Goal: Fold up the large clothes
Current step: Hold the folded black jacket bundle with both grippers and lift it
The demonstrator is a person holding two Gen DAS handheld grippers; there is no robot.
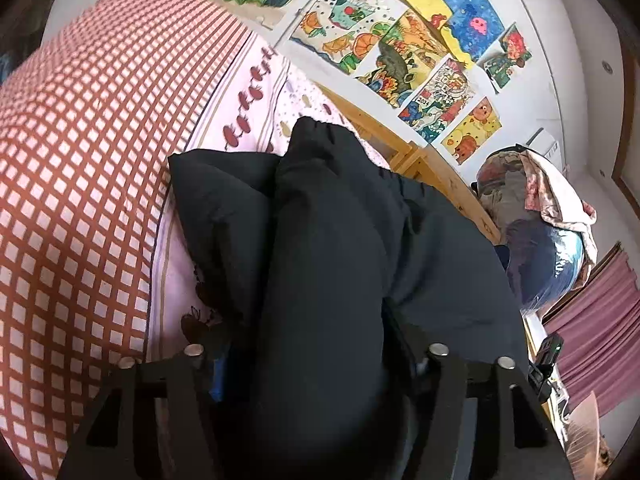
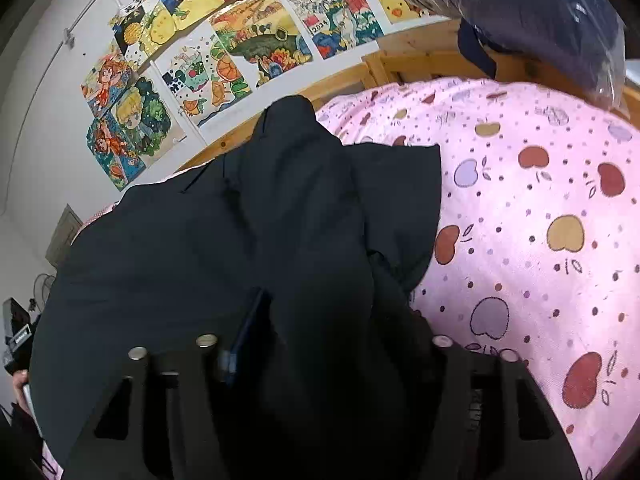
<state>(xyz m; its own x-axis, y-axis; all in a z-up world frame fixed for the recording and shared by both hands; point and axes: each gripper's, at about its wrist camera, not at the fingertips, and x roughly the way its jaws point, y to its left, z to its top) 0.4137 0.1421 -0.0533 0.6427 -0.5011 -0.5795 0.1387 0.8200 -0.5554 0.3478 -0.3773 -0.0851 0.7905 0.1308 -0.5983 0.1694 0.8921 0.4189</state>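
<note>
Black padded garment (image 1: 328,240) bunched between both tools on the pink apple-print bed sheet (image 2: 540,200); left tool (image 1: 316,344) and right tool (image 2: 320,340) each pinch its fabric. Mid-fold carry; next, lay the lifted edge ahead, flat.

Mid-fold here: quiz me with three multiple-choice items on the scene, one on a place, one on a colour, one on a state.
1. Where does the garment lie?
A. on the pink apple-print bedding
B. on a wooden floor
C. in a basket

2. What colour is the garment?
A. white
B. black
C. yellow

3. What is the left gripper doing?
A. open above the bed
B. closed on the garment
C. holding a hanger

Answers: 1 A, pink bedding shows around the cloth; 2 B, the cloth is black in both views; 3 B, black cloth bunches between its fingers.
</note>
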